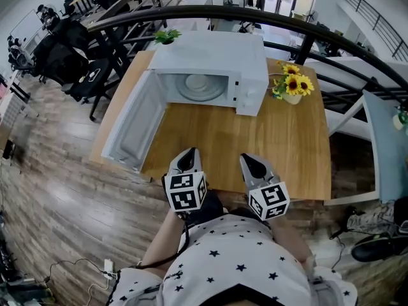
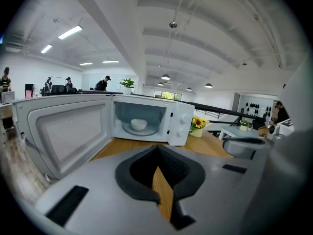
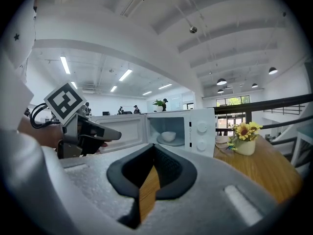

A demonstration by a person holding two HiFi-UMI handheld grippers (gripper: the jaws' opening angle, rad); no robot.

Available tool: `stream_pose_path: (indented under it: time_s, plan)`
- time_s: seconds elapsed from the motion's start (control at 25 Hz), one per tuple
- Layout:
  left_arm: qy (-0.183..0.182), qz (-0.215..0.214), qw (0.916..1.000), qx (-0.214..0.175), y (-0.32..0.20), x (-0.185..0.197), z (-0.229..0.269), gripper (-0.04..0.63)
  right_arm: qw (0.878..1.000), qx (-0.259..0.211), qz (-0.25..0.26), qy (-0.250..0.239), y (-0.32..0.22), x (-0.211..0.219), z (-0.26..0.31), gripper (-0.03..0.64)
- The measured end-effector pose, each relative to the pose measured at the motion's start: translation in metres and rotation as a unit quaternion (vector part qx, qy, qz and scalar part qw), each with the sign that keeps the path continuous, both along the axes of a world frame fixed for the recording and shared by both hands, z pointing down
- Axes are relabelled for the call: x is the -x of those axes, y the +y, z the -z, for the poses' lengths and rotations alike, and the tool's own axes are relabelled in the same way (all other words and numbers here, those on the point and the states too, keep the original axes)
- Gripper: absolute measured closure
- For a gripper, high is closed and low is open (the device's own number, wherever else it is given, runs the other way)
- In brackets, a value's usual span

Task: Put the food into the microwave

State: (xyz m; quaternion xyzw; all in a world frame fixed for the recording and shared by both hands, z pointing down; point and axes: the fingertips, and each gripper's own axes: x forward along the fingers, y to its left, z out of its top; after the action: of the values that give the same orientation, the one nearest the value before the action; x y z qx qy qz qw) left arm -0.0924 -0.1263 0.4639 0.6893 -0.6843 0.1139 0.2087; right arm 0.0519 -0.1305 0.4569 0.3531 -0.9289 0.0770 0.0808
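Fingers (image 2: 134, 173) of the left gripper (image 1: 189, 153) are pressed together and hold nothing; those of the right gripper (image 1: 250, 159) are closed too, and empty. Well ahead of both, the bowl (image 2: 139, 124) sits on the turntable (image 1: 201, 88) inside the microwave (image 1: 213, 69). Its door (image 1: 134, 126) stands wide open, ahead and to the left of the left fingers. Below the fingertips is the near edge of the table (image 1: 255, 139). Sunflowers (image 1: 292, 85) stand ahead to the right, just beside the microwave.
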Motion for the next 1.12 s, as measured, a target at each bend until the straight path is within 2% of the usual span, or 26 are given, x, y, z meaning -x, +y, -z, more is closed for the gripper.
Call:
stream_pose_path:
  time_s: [0.92,1.12]
  plan:
    - [0.024,-0.017,0.9995,-0.004,0.0005,-0.0069,0.0026,0.591,1.0,0.0,-0.001,0.002,0.0027,0.0004,0.0042,0.612]
    - [0.018,-0.016,0.9997,0.001,-0.0008,-0.0058,0.0004,0.591,1.0,0.002,-0.001,0.004,-0.0005,0.0014,0.0014,0.612]
